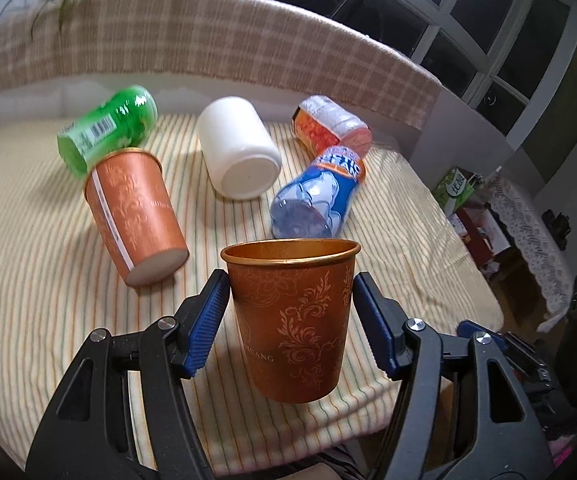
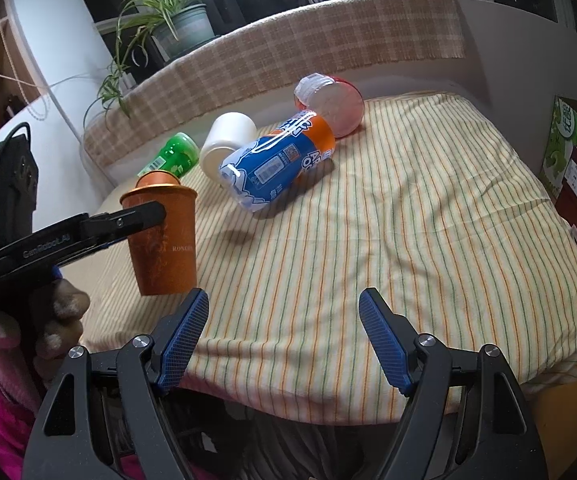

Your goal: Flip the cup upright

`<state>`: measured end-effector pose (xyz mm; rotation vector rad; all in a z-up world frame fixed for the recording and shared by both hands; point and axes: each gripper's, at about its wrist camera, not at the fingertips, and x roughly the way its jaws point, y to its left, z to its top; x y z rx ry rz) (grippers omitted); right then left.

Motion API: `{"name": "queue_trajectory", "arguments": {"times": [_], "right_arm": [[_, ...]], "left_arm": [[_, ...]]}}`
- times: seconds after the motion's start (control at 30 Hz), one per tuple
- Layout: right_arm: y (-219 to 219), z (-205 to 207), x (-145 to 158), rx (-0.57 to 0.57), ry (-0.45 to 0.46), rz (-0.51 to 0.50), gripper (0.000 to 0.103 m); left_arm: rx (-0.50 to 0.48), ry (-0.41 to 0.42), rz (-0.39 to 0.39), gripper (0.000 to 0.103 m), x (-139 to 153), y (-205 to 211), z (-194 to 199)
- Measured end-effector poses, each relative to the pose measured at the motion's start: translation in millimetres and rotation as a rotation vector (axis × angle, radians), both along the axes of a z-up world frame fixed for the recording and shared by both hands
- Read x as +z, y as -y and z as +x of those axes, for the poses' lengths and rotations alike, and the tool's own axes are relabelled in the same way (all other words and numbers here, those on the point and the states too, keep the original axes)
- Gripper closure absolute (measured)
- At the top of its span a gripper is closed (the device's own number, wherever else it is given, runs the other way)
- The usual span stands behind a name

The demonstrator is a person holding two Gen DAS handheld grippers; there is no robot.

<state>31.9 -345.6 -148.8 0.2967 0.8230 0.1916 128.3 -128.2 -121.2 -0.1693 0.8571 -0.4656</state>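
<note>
My left gripper point(image 1: 288, 284) is shut on an orange paper cup point(image 1: 292, 320) with a gold rim and holds it upright, mouth up, above the striped cloth near the front edge. The same cup point(image 2: 166, 240) and the left gripper point(image 2: 160, 216) show in the right wrist view at left, the cup clear of the cloth. A second orange cup point(image 1: 136, 212) lies on its side at left, its white base toward me. My right gripper point(image 2: 284, 312) is open and empty over the front edge of the cloth.
On the striped cloth point(image 1: 28, 240) lie a green bottle point(image 1: 108, 128), a white cup point(image 1: 240, 148), a blue bottle point(image 1: 320, 192) and a red-orange bottle point(image 1: 328, 124). A checked backrest point(image 1: 208, 36) runs behind. Boxes point(image 1: 460, 196) stand beyond the right edge.
</note>
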Motion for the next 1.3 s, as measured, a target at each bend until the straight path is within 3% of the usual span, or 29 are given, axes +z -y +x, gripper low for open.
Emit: {"name": "queue_trajectory", "arguments": {"times": [0.13, 0.27, 1.3], "right_arm": [[1.8, -0.6, -0.5, -0.008, -0.003, -0.002, 0.025], [2.9, -1.6, -0.5, -0.014, -0.008, 0.001, 0.025], [-11.9, -11.7, 11.2, 0.014, 0.016, -0.016, 0.025]], "left_arm": [[0.008, 0.083, 0.039, 0.037, -0.6, 6.4, -2.2], [-0.001, 0.113, 0.056, 0.037, -5.5, 8.9, -4.4], [-0.107, 0.073, 0.071, 0.036, -10.1, 2.2, -51.6]]}}
